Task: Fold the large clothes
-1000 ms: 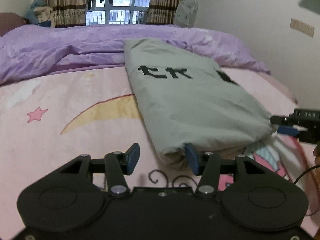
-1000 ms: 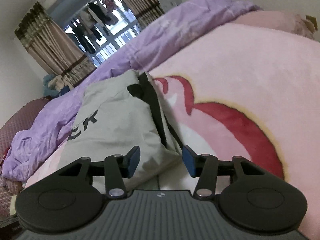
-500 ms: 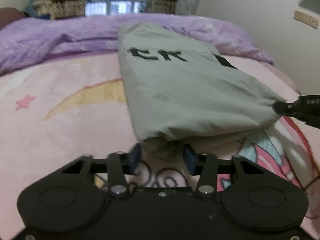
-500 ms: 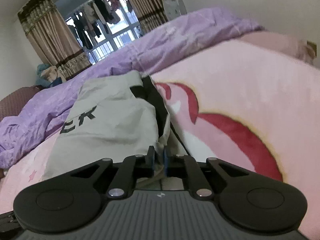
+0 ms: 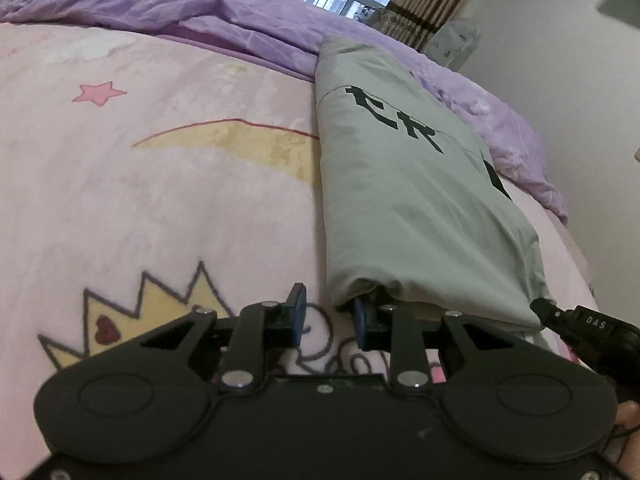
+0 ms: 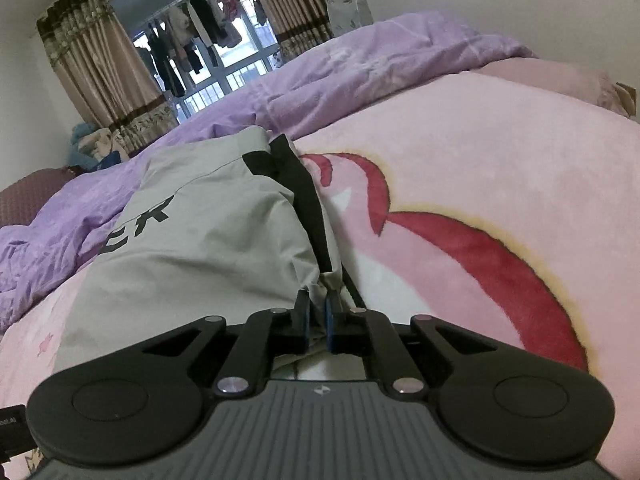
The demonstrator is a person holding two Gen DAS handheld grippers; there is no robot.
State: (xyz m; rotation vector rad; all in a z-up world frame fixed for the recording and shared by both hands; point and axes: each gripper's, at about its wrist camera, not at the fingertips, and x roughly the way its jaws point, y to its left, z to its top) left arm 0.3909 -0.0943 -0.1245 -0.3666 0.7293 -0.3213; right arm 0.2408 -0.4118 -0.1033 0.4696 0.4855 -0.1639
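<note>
A grey garment [image 5: 420,200] with black lettering lies folded into a long strip on the pink blanket [image 5: 160,208], also seen as the grey garment [image 6: 208,240] in the right wrist view. My left gripper [image 5: 328,312] is at its near left corner, jaws narrowed. The cloth meets the right pad [image 5: 359,320], and a strip of pink shows between it and the left pad. My right gripper [image 6: 318,312] is shut on the near right corner, with cloth bunched between its pads. From the left wrist view the right gripper [image 5: 540,308] bites that corner.
A rumpled purple duvet [image 5: 200,8] lies along the far side of the bed, right behind the garment. A white wall [image 5: 580,80] runs close on the right. A pink pillow [image 6: 560,80] is at the far right. Curtains [image 6: 100,72] and hanging laundry fill the window.
Both grippers closed from wide, the right one pinching the garment's corner. My left gripper rolled and sank, and the cloth corner that sat between its pads now lies at the right pad.
</note>
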